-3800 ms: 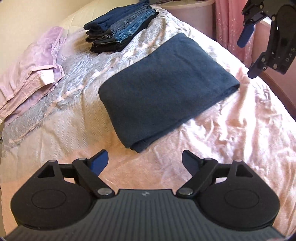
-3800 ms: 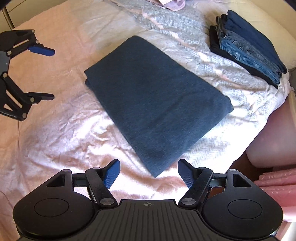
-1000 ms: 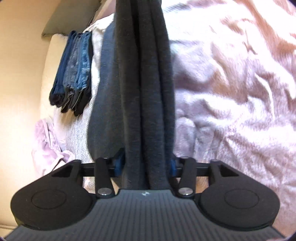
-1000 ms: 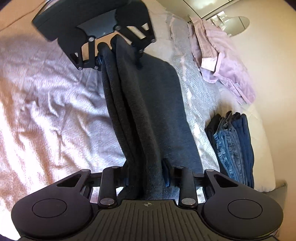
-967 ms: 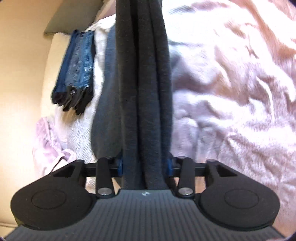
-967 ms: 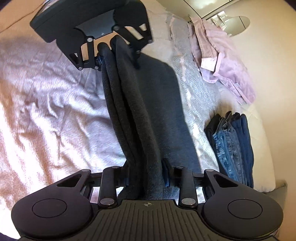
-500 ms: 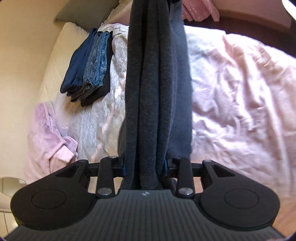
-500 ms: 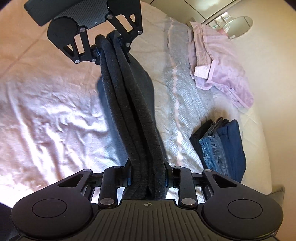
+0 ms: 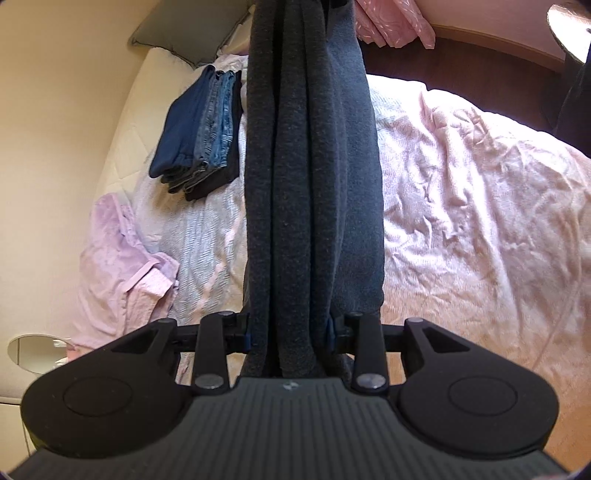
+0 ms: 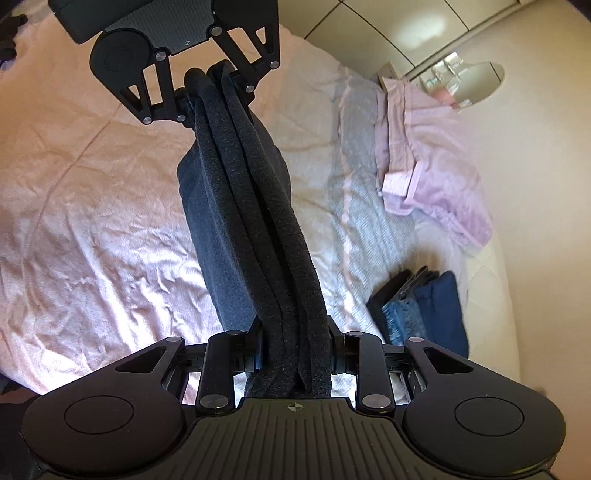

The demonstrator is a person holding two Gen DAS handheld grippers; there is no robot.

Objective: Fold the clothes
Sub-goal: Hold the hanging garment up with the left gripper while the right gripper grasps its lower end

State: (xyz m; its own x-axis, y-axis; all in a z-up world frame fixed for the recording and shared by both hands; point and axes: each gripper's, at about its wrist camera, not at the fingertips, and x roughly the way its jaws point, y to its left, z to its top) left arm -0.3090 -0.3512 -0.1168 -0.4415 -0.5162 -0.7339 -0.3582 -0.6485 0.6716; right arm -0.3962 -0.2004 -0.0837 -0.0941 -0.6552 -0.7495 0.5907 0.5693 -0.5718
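A folded dark blue-grey garment hangs in the air, stretched between both grippers, its several layers bunched edge-on. My left gripper is shut on one end of it. My right gripper is shut on the other end of the garment. The right wrist view shows the left gripper at the top, clamped on the far end. The garment's lower part drapes down toward the pink bedspread; whether it touches the bed I cannot tell.
A stack of folded jeans lies near the head of the bed, also the stack in the right wrist view. A crumpled lilac shirt lies on the grey-patterned cover. A grey pillow and pink curtain sit beyond.
Both grippers have closed on the garment's ends and lifted it off the bed. Over the last second they rose further, and more of the bed shows beneath.
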